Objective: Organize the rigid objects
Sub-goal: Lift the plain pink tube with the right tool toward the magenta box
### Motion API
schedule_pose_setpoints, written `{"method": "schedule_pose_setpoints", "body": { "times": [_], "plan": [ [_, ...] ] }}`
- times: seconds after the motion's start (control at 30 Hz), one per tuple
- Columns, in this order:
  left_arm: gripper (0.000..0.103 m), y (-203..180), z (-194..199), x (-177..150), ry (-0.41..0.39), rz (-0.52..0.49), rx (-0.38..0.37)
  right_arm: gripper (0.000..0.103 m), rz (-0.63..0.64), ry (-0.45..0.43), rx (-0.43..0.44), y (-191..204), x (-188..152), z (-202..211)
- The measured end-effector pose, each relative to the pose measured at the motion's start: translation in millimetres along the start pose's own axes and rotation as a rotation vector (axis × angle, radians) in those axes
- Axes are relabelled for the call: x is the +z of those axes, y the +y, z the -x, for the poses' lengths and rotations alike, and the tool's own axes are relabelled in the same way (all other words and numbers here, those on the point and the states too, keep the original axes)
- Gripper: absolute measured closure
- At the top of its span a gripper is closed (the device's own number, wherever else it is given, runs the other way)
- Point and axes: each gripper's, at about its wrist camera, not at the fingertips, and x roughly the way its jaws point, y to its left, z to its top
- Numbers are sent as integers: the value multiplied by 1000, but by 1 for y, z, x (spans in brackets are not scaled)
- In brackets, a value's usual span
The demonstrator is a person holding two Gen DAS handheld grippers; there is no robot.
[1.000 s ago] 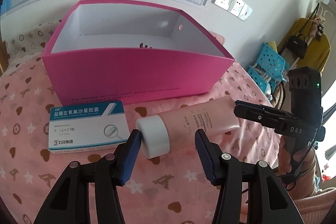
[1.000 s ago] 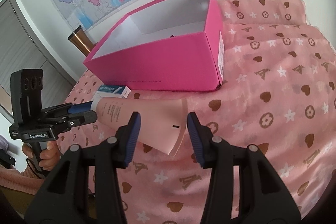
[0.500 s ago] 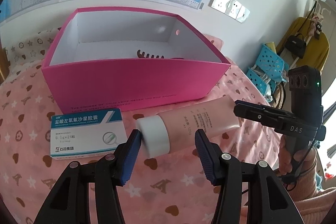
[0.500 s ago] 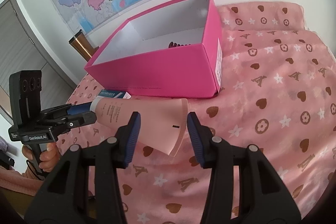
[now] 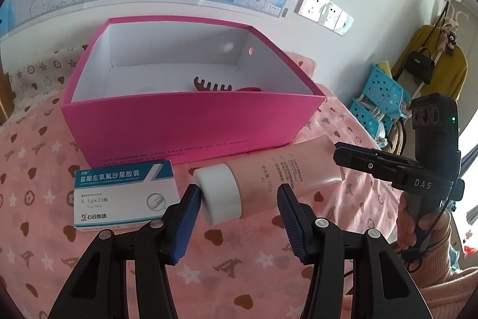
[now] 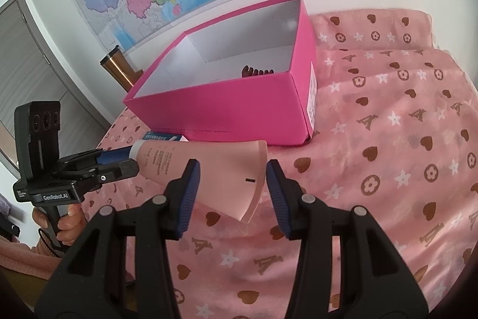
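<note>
A pink tube with a white cap is held up between both grippers, off the pink cloth. My left gripper grips the cap end. My right gripper grips the flat crimped end. The open pink box stands just behind the tube and holds a brown comb and something red. It also shows in the right wrist view. A white and blue medicine box lies on the cloth left of the cap.
A pink patterned cloth covers the surface. A copper tumbler stands behind the box's left end. Blue baskets and hanging bags sit off to the right. A map covers the wall behind.
Both grippers have lifted the tube off the cloth together. The box interior and the comb have come into view as the cameras rose.
</note>
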Motion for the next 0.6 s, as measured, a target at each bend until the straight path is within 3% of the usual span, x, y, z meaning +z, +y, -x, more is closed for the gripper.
{"method": "schedule_pose_setpoints", "body": {
  "times": [0.6],
  "plan": [
    [50,-1,7,5,-24,-5,3,54,17,-27,2,2,5,7]
  ]
}}
